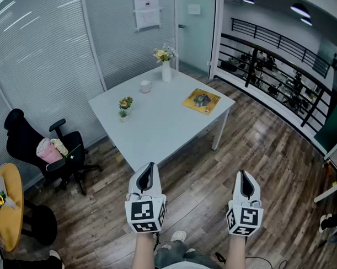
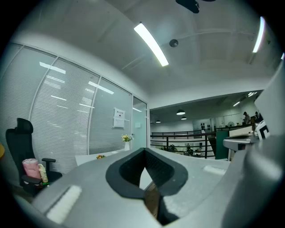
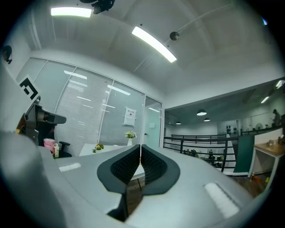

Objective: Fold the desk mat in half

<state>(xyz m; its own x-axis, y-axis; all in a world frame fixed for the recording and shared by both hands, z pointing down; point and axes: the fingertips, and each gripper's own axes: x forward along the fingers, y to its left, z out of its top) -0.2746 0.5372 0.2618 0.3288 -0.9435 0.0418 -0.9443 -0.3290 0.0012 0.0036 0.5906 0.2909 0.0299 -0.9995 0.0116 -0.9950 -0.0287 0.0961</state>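
Wood-plank flooring (image 1: 256, 145) runs under a white table (image 1: 157, 128) that stands by a glass wall with lowered blinds (image 1: 44, 55). A black railing (image 1: 282, 44) closes off the far right side of the room.

The desk mat (image 1: 201, 101), a yellow printed rectangle, lies flat and unfolded close to the table's right corner, along the far right edge. A white vase of flowers (image 1: 166, 69) stands at the far corner, with a white cup (image 1: 145, 87) near it toward the left edge. A small potted plant (image 1: 124, 107) sits close to the left corner.

Both grippers are held level over the floor on the near side of the table, well apart from the mat and from each other. The left gripper (image 1: 149, 166) points at the table's near corner, and its own view (image 2: 144, 151) shows the dark pads (image 2: 129, 167) pressed tip to tip with nothing between them. The right gripper (image 1: 244, 173) hangs over bare floor to the right of that corner. Its jaws are likewise clenched and empty (image 3: 140, 148).

A black office chair (image 1: 33, 146) with a pink bundle (image 1: 46, 149) on its seat stands left of the table.
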